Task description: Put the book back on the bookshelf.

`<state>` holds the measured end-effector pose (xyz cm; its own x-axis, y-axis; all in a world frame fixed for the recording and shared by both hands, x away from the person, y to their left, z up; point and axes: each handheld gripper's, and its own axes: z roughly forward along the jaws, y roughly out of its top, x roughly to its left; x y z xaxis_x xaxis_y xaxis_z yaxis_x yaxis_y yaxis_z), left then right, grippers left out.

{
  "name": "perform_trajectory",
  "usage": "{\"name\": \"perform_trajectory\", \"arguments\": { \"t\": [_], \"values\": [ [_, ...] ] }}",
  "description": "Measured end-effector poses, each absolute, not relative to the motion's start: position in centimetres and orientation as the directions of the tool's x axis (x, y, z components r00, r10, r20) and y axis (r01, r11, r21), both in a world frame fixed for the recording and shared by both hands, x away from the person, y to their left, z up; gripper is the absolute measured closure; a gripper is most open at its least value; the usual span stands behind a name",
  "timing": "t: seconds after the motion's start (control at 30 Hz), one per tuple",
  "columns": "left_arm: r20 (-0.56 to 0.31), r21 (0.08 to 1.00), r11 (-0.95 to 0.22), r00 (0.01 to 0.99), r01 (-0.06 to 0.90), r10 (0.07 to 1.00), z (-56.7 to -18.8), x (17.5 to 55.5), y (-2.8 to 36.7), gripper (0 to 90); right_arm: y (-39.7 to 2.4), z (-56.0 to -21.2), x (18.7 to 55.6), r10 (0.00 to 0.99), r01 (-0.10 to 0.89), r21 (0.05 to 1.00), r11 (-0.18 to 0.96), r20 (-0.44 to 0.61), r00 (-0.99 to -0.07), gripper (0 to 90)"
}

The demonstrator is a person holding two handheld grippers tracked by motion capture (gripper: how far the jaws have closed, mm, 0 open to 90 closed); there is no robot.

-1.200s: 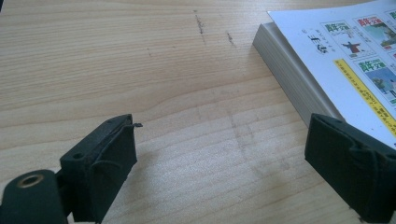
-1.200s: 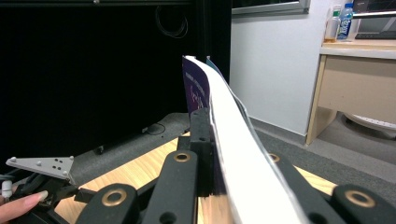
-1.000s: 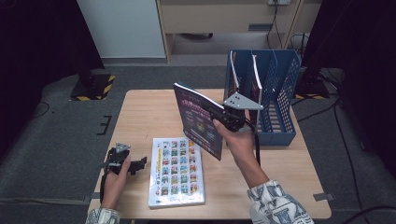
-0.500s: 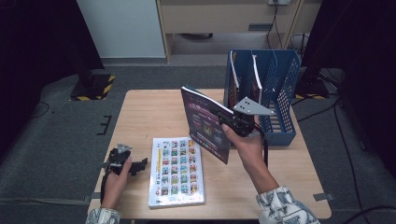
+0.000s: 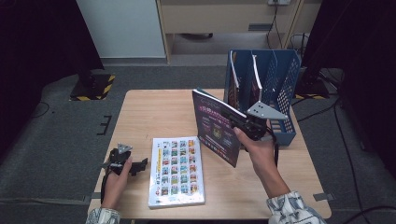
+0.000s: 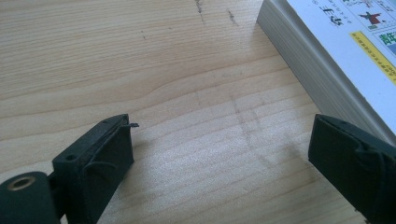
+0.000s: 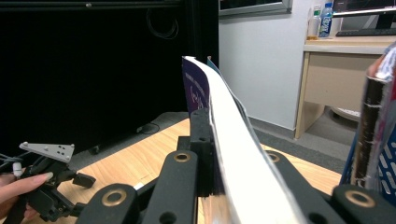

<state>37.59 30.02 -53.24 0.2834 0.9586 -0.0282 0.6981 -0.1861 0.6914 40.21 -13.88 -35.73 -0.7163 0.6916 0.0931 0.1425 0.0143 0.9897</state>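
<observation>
Light wooden table [image 5: 154, 112], seen from above. A white picture book [image 5: 176, 171] lies flat near its front edge; a blue file rack [image 5: 281, 93] stands at its far right corner.

Setting: an office or lab room fitted out for recording. A light wooden table [image 5: 154, 112] is being stood on grey carpet [image 5: 56, 140], with cables [image 5: 327, 112] being trailed across it. A beige desk [image 7: 345, 70] is being kept against a pale wall, with a keyboard [image 7: 364, 32] and a bottle [image 7: 325, 18] being carried on it. Black curtains [image 5: 37, 42] are being hung at both sides. A yellow-and-black striped base [image 5: 91, 88] is being rested on the floor.
</observation>
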Motion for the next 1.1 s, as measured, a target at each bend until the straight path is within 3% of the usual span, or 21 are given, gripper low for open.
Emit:
{"name": "perform_trajectory", "arguments": {
  "t": [1.1],
  "values": [
    [0.007,0.687,-0.224,0.301,0.691,0.953,-53.4,37.5,29.7,4.3,-20.1,-35.8,37.3,0.721,0.146,0.989,-0.009,0.107,-0.684,83.9]
  ]
}}
